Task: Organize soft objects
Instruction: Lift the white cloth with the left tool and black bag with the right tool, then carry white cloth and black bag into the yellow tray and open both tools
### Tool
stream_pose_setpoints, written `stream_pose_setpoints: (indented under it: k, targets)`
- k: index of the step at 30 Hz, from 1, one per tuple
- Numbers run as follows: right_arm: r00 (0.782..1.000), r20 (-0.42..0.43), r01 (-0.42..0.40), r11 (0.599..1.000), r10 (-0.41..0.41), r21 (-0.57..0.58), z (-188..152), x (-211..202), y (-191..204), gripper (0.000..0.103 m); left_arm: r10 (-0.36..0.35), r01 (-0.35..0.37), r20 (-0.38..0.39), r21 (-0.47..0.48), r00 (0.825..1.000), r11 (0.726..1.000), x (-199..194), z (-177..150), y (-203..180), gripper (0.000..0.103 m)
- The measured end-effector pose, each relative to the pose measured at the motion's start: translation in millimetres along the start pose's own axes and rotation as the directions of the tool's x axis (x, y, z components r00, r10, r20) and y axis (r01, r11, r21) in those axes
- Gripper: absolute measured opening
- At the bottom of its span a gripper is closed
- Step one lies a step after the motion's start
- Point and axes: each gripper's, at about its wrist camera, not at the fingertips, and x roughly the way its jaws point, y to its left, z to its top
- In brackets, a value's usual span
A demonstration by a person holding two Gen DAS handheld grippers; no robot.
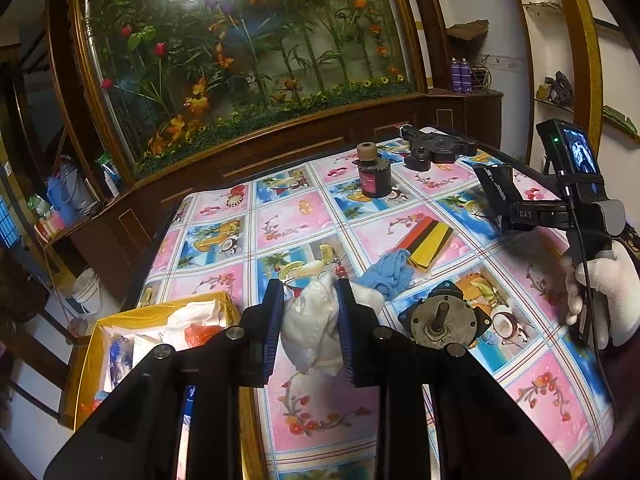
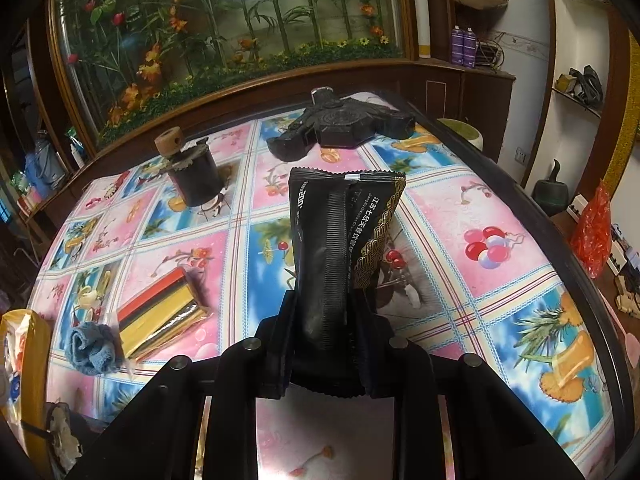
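Left gripper [image 1: 310,320] up off the table [image 1: 320,420], fingers [image 1: 272,320] pinched on a crumpled white cloth [image 1: 312,332]; no clear long axis to that bundle, just a wad hanging between the pads. Yellow box [image 1: 160,308] at near left, already stuffed with soft bits. Right gripper [image 2: 324,320] clamped on a black packet [image 2: 340,248], long axis running straight away from the camera, crimped top edge pointing far, towards the black bracket [image 2: 340,128]. Gold wave pattern down the packet's right side, white Chinese characters and small Latin lettering along it, too small to read surely. Blue cloth [image 2: 92,346] balled up at near left, touching the striped red-black-yellow pack [image 2: 160,316] beside it. Dark jar [image 2: 192,176] with a wooden cap upright at far left. "DAS" printed on the right gripper's body in the left view.
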Motion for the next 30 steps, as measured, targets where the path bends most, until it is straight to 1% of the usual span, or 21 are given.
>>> stream_pose_setpoints:
  k: [6, 9, 11, 12, 15, 17, 20, 22, 23, 27, 29, 30]
  targets:
    - [0.999, 0.038, -0.013, 1.0, 0.012, 0.02, -8.6, -24.6, 1.9, 0.024, 0.012, -0.012, 0.007, -0.015, 1.0, 1.0, -12.7, -6.9, 10.7, 0.023]
    - [0.995, 0.079, -0.063, 0.997, 0.06, 0.036, -16.0, -52.6, 4.3, 0.024, 0.017, -0.016, 0.013, -0.043, 1.0, 0.999, -22.4, -12.5, 22.9, 0.023]
    - [0.99, 0.099, -0.108, 0.994, 0.105, 0.027, -23.6, -74.0, 11.9, 0.024, 0.019, -0.018, 0.016, -0.072, 1.0, 0.997, -31.8, -19.5, 35.1, 0.023]
    - [0.985, 0.103, -0.142, 0.99, 0.139, 0.013, -28.1, -85.4, 18.4, 0.024, 0.024, -0.023, 0.017, -0.093, 1.0, 0.995, -38.4, -25.2, 45.0, 0.023]
    - [0.964, 0.105, -0.239, 0.969, 0.244, -0.059, -41.6, -119.8, 49.1, 0.025, 0.055, -0.052, 0.012, -0.162, 0.998, 0.985, -55.6, -45.8, 78.1, 0.023]
    - [0.946, 0.084, -0.303, 0.945, 0.314, -0.124, -51.5, -138.2, 76.0, 0.025, 0.073, -0.073, -0.01, -0.218, 0.997, 0.973, -63.2, -63.6, 104.1, 0.023]
    - [0.909, 0.006, -0.405, 0.889, 0.416, -0.214, -70.8, -154.2, 124.2, 0.025, 0.1, -0.112, -0.055, -0.298, 0.993, 0.948, -71.5, -93.9, 142.5, 0.023]
    - [0.877, -0.07, -0.477, 0.843, 0.476, -0.25, -85.8, -157.3, 156.3, 0.025, 0.118, -0.141, -0.089, -0.338, 0.989, 0.931, -74.7, -114.3, 163.1, 0.023]
    - [0.856, -0.115, -0.516, 0.816, 0.504, -0.262, -95.5, -158.0, 174.2, 0.025, 0.122, -0.152, -0.104, -0.356, 0.987, 0.922, -75.2, -122.4, 171.9, 0.023]
    - [0.784, -0.253, -0.621, 0.727, 0.567, -0.293, -128.2, -161.1, 230.8, 0.025, 0.121, -0.176, -0.157, -0.406, 0.98, 0.897, -66.7, -145.8, 196.9, 0.023]
    - [0.76, -0.301, -0.649, 0.698, 0.576, -0.304, -141.7, -161.5, 252.1, 0.025, 0.117, -0.182, -0.178, -0.416, 0.977, 0.891, -59.5, -151.8, 203.2, 0.023]
    - [0.755, -0.32, -0.655, 0.688, 0.573, -0.314, -147.5, -161.4, 261.9, 0.025, 0.111, -0.181, -0.184, -0.423, 0.977, 0.888, -56.5, -155.0, 205.5, 0.023]
